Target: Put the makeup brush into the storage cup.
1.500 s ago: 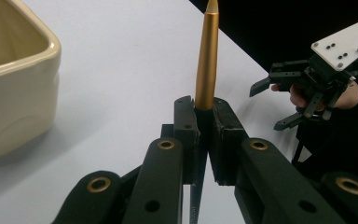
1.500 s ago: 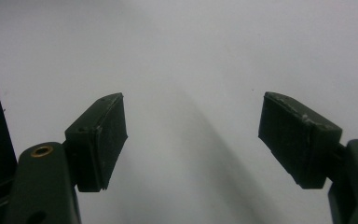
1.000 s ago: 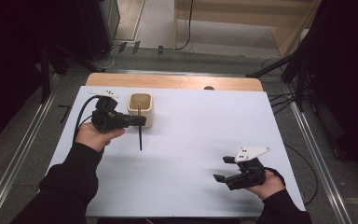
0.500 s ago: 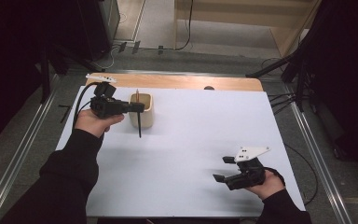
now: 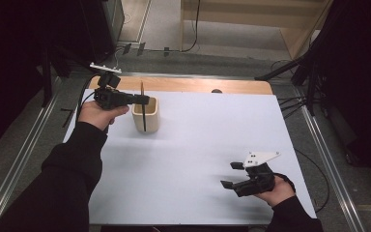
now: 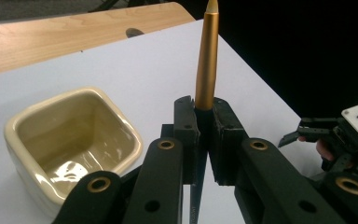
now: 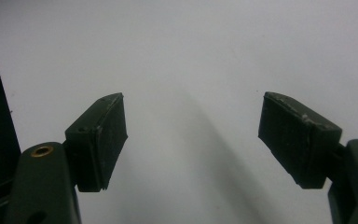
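One gold-and-black pen [image 6: 206,65], seemingly upright, clamped in left gripper [image 6: 204,135] jaws; right gripper [image 7: 193,140] jaws wide.

— What are you wearing?
— You've got long black sleeves [image 5: 72,159] down to both wrists.
— And the tools?
— Your left gripper [image 6: 204,140] is matte black with brass-ringed screw holes and a black cable [image 5: 84,96]. Your right gripper [image 5: 232,175] has blocky dark pads [image 7: 102,140] and a pale three-cornered plate [image 5: 260,158].

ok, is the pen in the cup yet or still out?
Out. The left tongs hold the pen upright beside the cup, whose inside shows bare in the left gripper view.
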`<state>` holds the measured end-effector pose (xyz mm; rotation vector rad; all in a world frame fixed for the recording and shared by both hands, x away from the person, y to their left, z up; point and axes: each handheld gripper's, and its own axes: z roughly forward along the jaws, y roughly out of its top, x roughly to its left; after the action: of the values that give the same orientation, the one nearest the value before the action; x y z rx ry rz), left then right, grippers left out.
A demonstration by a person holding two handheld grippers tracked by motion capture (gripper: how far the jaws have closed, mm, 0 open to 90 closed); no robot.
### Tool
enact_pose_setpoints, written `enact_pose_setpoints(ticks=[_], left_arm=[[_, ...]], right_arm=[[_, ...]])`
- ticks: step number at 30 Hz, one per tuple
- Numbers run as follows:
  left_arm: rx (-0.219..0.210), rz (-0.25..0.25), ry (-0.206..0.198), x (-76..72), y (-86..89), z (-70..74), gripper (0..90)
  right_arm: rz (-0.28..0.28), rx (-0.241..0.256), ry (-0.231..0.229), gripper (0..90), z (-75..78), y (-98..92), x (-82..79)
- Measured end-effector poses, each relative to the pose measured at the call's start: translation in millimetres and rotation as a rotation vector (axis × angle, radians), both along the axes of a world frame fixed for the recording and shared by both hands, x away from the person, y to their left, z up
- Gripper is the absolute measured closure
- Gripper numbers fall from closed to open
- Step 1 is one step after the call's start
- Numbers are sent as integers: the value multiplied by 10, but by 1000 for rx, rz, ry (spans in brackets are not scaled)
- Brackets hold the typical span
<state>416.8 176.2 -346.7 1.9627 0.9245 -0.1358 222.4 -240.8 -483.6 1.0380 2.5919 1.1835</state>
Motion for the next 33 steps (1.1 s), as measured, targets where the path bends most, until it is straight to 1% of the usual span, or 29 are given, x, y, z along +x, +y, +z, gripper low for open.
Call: enact_pose_setpoints(ticks=[4,6,7,15,16,17,18,19,23,26,27,29,33], left_arm=[[-3,9,-15,70,-10,48,836],[6,11,-20,108,-25,67,835],[4,16,-27,129,-32,80,835],[26,30,-37,273,-90,161,836],[21,32,-36,301,-98,179,835],[4,37,-31,322,-102,195,836],[2,41,-33,337,-107,209,835],[15,45,-42,357,-119,231,835],[11,48,-37,422,-125,264,836],[0,68,-38,474,-114,276,835],[7,72,-44,499,-111,276,835],[6,81,-41,536,-112,266,835],[29,98,-48,620,-115,227,836]], right_arm=[[-1,-1,-1,242,4,0,2],[-3,0,-3,242,8,-3,3],[-5,-1,-1,242,10,-4,2],[-8,-2,0,242,6,-7,6],[-6,-4,0,242,5,-7,4],[-6,-6,0,242,4,-8,2],[-7,-6,0,242,6,-8,-1],[-6,-5,0,242,7,-8,-2],[-8,-2,-2,243,8,-10,-4],[-11,3,-5,243,14,-12,-4],[-12,3,-5,243,15,-12,-5],[-11,3,-4,244,16,-10,-6],[-10,1,-5,244,15,-6,-5]])
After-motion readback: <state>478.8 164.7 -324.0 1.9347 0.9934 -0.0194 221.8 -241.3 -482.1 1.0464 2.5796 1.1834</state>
